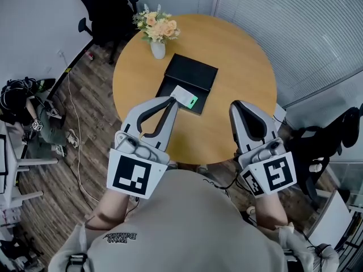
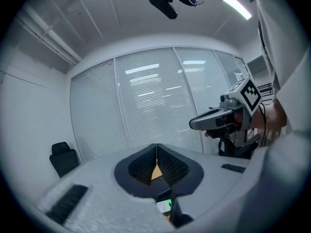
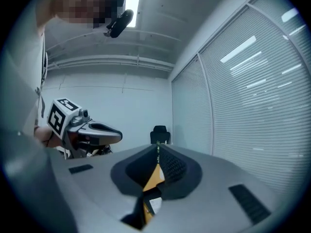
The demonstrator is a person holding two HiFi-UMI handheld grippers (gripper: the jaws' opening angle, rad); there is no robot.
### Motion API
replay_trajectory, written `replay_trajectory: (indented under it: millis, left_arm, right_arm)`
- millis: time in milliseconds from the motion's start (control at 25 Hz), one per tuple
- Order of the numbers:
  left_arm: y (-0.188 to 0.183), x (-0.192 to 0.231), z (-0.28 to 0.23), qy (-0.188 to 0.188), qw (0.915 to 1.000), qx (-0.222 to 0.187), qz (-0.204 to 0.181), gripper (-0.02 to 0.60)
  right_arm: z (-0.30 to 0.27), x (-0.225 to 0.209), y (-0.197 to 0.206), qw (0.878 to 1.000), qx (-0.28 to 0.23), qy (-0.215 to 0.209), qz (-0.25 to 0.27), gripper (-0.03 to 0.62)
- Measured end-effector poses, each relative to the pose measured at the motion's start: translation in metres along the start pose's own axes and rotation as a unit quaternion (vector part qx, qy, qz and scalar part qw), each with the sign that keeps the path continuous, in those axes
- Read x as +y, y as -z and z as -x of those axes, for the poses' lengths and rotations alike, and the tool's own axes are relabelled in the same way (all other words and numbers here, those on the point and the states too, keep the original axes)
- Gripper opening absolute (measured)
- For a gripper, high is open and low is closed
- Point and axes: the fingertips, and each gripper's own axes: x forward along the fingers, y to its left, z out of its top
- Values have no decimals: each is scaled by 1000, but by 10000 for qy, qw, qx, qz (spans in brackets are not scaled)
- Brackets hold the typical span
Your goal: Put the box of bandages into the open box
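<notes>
now left tongs, right tongs both pressed together, empty; bandage box lies in open box

Round wooden table, plank floor

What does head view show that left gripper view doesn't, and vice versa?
Only head view: the vase of flowers, the wood floor, and the black open box in full.
Only left gripper view: ceiling lights, the blinds wall, and the left claw with its jaws meeting and nothing between them.
Both: the right claw, plus the table and bandage box, which are only slivers through the jaw gap in the gripper view.
</notes>
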Motion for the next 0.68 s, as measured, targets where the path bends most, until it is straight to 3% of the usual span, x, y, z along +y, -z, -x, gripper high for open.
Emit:
replay_trajectory:
  millis: [680]
  left_arm:
    - [6,5,10,-91,9998,80,142,24]
  right_arm:
    - [2,5,-4,9993,36,76,363,35]
